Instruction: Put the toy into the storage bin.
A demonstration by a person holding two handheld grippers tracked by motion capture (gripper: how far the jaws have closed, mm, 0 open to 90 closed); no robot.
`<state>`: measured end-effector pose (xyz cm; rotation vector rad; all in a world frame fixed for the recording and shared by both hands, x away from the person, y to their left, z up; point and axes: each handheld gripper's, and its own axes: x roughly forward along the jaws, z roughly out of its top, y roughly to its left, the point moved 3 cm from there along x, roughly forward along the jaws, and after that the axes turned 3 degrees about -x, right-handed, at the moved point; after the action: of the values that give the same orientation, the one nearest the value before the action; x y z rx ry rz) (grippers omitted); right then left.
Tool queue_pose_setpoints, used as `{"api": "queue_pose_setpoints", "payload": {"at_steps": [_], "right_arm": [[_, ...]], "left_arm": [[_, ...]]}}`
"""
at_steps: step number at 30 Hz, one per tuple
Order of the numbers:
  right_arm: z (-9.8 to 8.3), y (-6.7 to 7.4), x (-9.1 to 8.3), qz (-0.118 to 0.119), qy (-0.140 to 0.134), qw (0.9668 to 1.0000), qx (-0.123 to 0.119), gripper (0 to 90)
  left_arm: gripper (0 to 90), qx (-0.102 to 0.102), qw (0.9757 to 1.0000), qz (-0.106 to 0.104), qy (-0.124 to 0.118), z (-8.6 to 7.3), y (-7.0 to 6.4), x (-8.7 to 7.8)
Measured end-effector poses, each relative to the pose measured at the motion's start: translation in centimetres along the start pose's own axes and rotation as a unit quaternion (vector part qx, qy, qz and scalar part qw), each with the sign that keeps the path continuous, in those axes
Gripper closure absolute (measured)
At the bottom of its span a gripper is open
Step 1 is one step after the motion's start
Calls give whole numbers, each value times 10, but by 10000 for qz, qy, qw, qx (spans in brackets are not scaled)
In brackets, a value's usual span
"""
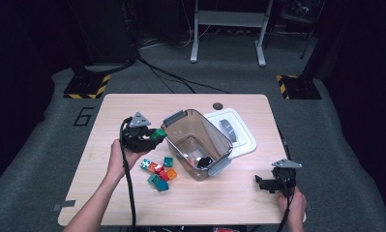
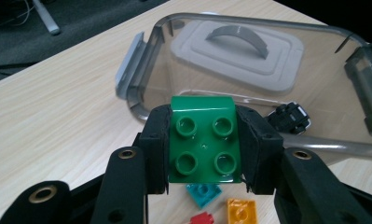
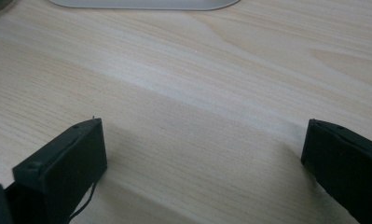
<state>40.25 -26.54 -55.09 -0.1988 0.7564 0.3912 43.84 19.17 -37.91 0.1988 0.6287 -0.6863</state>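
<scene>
Between the jaws of the left gripper (image 2: 202, 140): one glossy green four-stud plastic brick (image 2: 202, 140), clamped on two opposite sides, studded face toward the gripper's camera. From above, gripper and brick (image 1: 157, 134) hang just beside the near-left rim of the smoky clear plastic storage bin (image 1: 178, 130), apart from it, above the pale wooden table (image 1: 239, 193).

Bin: long axis runs from far-left to near-right across the table; grey latch handles at both short ends; open mouth lies ahead of and slightly to the right of the held brick. Contents: one small black-and-white object (image 1: 203, 161) on the floor, kind not clear.

Lid: white, flat, with grey arched handle (image 1: 228, 129), lying just beyond the bin on its far-right side.

Loose bricks (image 1: 159, 172): small cluster, teal, red, orange, green, on the table below the left gripper.

Right gripper (image 1: 265, 184): jaws spread wide, empty, resting low near the table's near-right corner, well apart from the bin.

Judgement: a short forward carry over the rim appears to be all that remains before release; left hand is nearer.
</scene>
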Motion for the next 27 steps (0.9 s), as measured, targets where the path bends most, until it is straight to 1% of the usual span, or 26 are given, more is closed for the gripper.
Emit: {"api": "queue_pose_setpoints", "payload": {"at_steps": [6,11,13,14,15,18,20,24,25,26,27], "right_arm": [[0,0,0,1,2,10000,0,0],[0,0,0,0,1,10000,1,0],[0,0,0,1,0,10000,0,0],[0,0,0,1,0,10000,0,0],[0,0,0,1,0,10000,-1,0],[0,0,0,1,0,10000,-1,0],[0,0,0,1,1,10000,-1,0],[0,0,0,1,1,10000,0,0],[0,0,0,0,1,10000,-1,0],[0,0,0,1,1,10000,0,0],[0,0,0,0,0,10000,-1,0]], "left_arm": [[590,118,9998,-141,25,10,-12,11],[590,171,9994,-280,57,16,-23,19],[590,147,9993,-348,6,18,-28,23],[590,178,9992,-368,5,18,-29,23],[590,153,9989,-440,7,19,-32,25],[590,146,9984,-542,25,19,-39,31],[590,153,9976,-661,109,18,-45,35],[589,170,9961,-861,135,16,-58,43],[589,205,9957,-893,166,15,-61,45],[589,179,9953,-938,175,14,-65,47],[589,196,9945,-1005,218,13,-68,50]]}}
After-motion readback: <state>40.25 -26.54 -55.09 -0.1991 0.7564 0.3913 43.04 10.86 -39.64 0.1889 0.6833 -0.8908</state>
